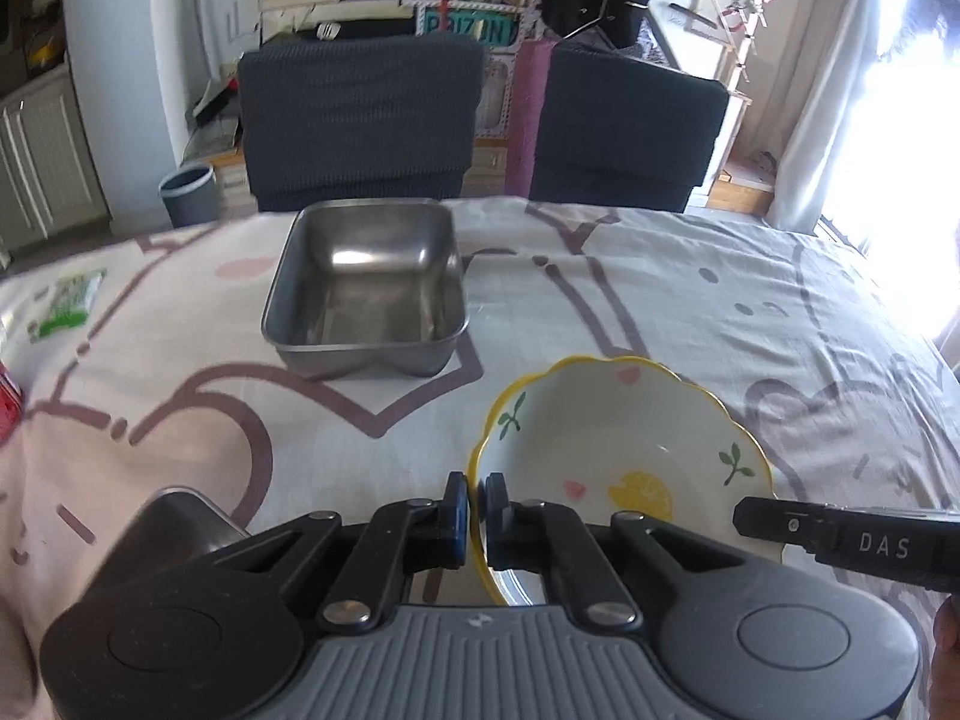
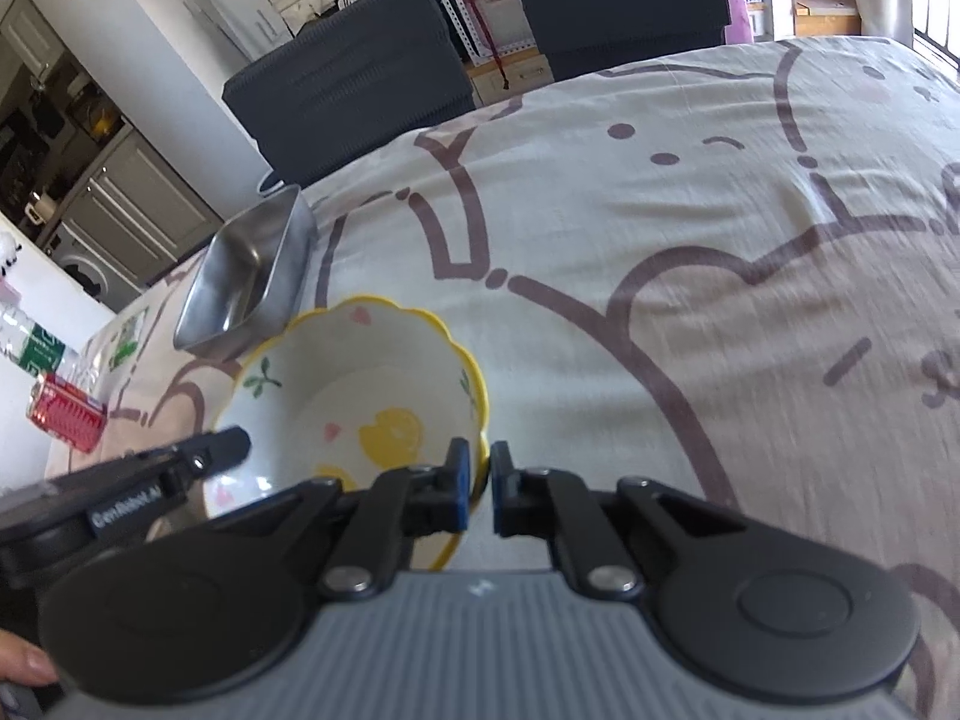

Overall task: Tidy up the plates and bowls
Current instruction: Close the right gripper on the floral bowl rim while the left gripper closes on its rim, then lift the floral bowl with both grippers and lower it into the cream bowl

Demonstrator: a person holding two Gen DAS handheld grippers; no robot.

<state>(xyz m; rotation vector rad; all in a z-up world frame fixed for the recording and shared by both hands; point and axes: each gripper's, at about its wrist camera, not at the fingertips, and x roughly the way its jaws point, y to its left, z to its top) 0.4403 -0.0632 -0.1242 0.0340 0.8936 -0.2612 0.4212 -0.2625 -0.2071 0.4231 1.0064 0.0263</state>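
With left gripper (image 1: 475,519) and right gripper (image 2: 479,489) each pinching the floral bowl's (image 1: 624,450) scalloped rim, lift level toward the steel tray (image 1: 366,288), upper left.

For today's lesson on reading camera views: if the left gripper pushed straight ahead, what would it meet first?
The left gripper is shut on the bowl's rim. Beyond the bowl, probably the tablecloth; the metal tray sits left of that line.

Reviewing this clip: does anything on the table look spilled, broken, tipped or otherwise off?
Nothing stands out. The yellow-rimmed bowl is upright and empty, with the left gripper and right gripper each shut on opposite sides of its rim. The steel tray behind it sits flat and empty on the tablecloth. No spills or chips show.
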